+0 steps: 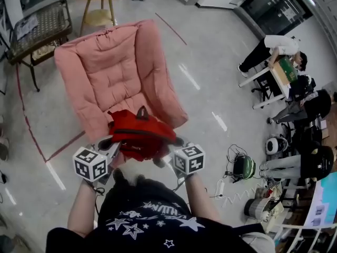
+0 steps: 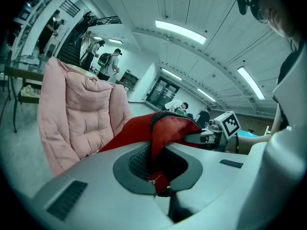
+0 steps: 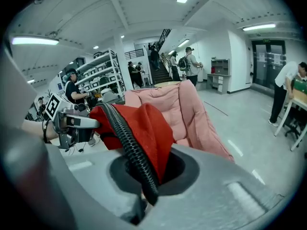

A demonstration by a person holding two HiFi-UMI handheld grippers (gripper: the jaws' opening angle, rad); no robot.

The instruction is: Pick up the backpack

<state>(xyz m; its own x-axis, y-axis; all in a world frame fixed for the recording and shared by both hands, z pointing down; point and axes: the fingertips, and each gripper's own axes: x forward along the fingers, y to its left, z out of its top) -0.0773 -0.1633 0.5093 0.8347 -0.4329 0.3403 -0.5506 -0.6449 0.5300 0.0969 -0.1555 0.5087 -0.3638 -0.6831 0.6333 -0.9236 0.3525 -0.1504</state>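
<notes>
On my left gripper (image 2: 157, 174) the jaws pinch a fold of the red backpack (image 1: 141, 136); on my right gripper (image 3: 144, 176) they pinch its zipper edge. The backpack hangs between both grippers at the front edge of the pink armchair (image 1: 118, 67). Caution: these thin folds may slip under load, dropping one side.

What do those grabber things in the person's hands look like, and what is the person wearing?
The left gripper and right gripper are both pale grey, with broad smooth jaws and dark, textured pads. Each carries a white cube printed with black square markers. The person wears a black short-sleeved T-shirt with white stars and lettering.
</notes>
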